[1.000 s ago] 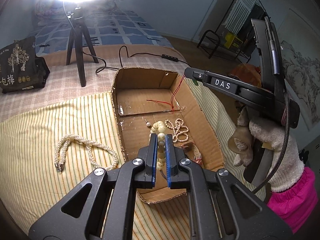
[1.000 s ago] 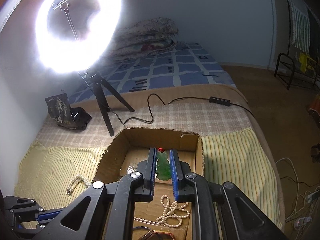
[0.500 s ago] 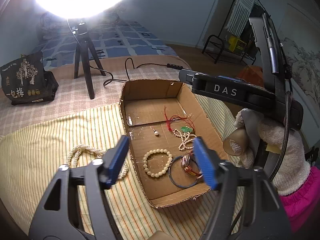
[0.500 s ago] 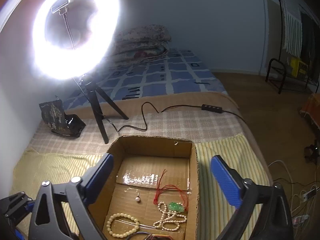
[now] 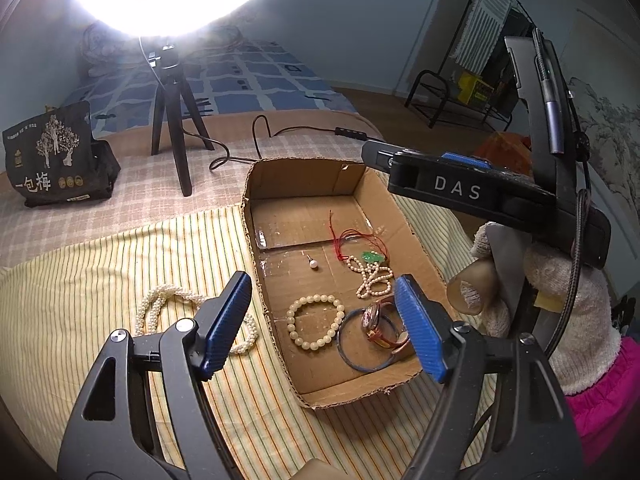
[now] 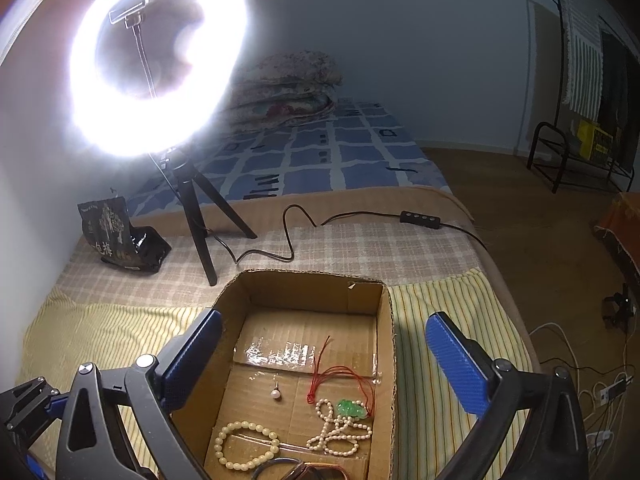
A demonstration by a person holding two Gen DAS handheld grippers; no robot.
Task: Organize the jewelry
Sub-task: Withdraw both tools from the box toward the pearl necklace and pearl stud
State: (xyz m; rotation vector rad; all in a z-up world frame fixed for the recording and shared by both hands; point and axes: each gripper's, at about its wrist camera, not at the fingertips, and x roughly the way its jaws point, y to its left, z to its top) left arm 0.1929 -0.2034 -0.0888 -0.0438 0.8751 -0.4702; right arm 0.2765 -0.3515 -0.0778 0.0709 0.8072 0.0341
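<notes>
A shallow cardboard box (image 5: 416, 240) (image 6: 384, 292) lies on the striped cloth. In it lie a cream bead bracelet (image 5: 316, 322) (image 6: 245, 445), a small pearl strand (image 5: 372, 276) (image 6: 340, 432), a green pendant on red cord (image 5: 372, 257) (image 6: 352, 408), a pearl stud (image 5: 313, 265) (image 6: 275, 394), a blue bangle (image 5: 366, 354) and a watch (image 5: 380, 326). A thick pearl necklace (image 5: 168, 300) lies on the cloth left of the box. My left gripper (image 5: 324, 320) is open and empty above the box's near end. My right gripper (image 6: 324, 352) is open and empty above the box.
A ring light on a black tripod (image 5: 172, 132) (image 6: 196, 216) stands behind the box, its cable and switch (image 6: 420, 218) trailing right. A black printed bag (image 5: 56, 156) (image 6: 116, 236) sits at the back left. The bed edge drops off to the right.
Both grippers opened. The left one let go of the cream bead bracelet and the right one let go of the green pendant. Both pieces now lie in the box, and both grippers have lifted.
</notes>
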